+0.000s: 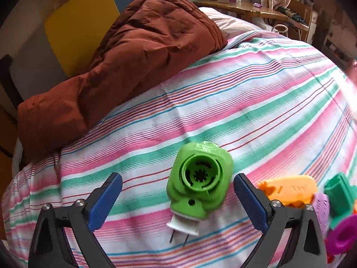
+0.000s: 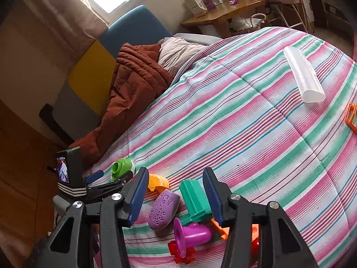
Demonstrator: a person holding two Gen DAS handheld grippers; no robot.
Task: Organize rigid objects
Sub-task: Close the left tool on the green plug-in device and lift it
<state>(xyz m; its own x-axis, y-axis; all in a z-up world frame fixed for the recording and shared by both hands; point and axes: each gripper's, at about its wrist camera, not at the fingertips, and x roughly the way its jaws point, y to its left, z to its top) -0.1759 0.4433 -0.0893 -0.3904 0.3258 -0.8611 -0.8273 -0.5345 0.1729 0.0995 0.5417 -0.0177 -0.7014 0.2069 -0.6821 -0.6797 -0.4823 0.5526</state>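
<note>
A green plug-in device with a white plug end lies on the striped bedspread between the fingers of my left gripper, which is open and not touching it. It also shows in the right wrist view. My right gripper is open and empty above a cluster of plastic pieces: an orange piece, a purple oval piece, a teal block and a magenta funnel-shaped piece. The left gripper shows at the left of that view.
A brown quilt lies bunched at the bed's far left. A translucent white case and an orange frame lie on the right side of the bed. A wooden table with boxes stands beyond.
</note>
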